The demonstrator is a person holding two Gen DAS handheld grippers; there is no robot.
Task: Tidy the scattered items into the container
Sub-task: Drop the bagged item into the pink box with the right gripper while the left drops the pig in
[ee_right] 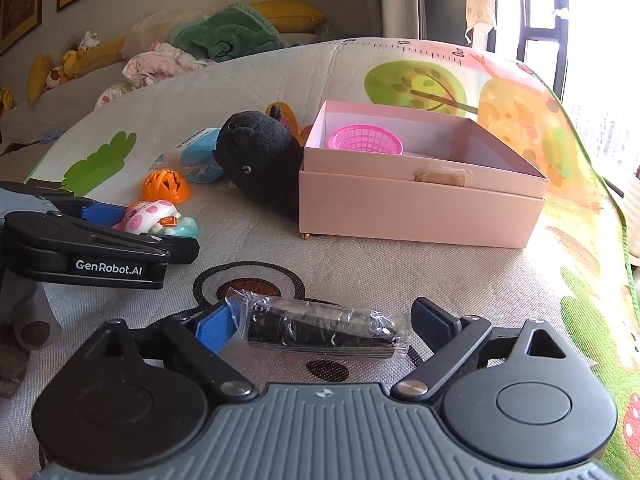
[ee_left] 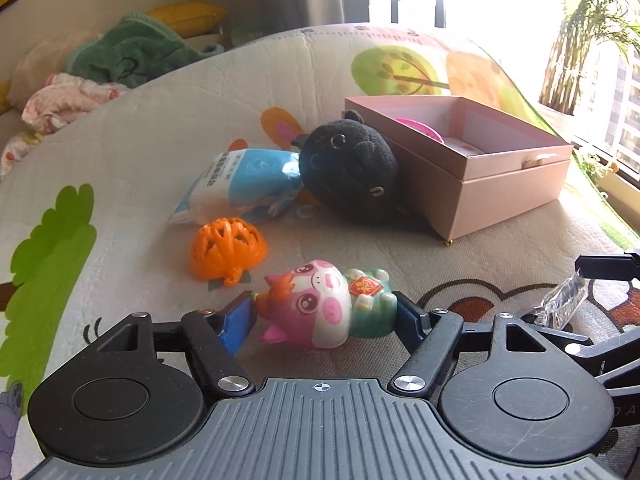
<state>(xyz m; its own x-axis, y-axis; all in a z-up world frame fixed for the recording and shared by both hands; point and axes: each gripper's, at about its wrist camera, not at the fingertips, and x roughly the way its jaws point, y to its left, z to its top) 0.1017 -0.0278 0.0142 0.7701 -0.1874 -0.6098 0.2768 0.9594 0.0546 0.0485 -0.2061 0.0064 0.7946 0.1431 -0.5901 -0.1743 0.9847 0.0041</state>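
Observation:
A pink-and-white pig toy [ee_left: 316, 304] lies on its side on the play mat, and my left gripper [ee_left: 324, 316] is shut on it, one pad at its head and one at its green body. From the right wrist view the same pig toy [ee_right: 148, 216] sits in the left gripper [ee_right: 152, 226]. A black item in a clear wrapper [ee_right: 312, 330] lies between the fingers of my right gripper [ee_right: 324, 328], which is open; a gap shows on the right side. The open pink box [ee_right: 420, 208] stands ahead with a pink basket [ee_right: 366, 140] inside.
A black plush [ee_left: 348, 168] leans against the pink box [ee_left: 500, 196]. A blue-and-white pack [ee_left: 244, 184] and an orange lattice ball [ee_left: 228, 248] lie to its left. Clothes and soft toys [ee_right: 216, 36] pile up behind the mat. A window and plants [ee_left: 592, 20] are to the right.

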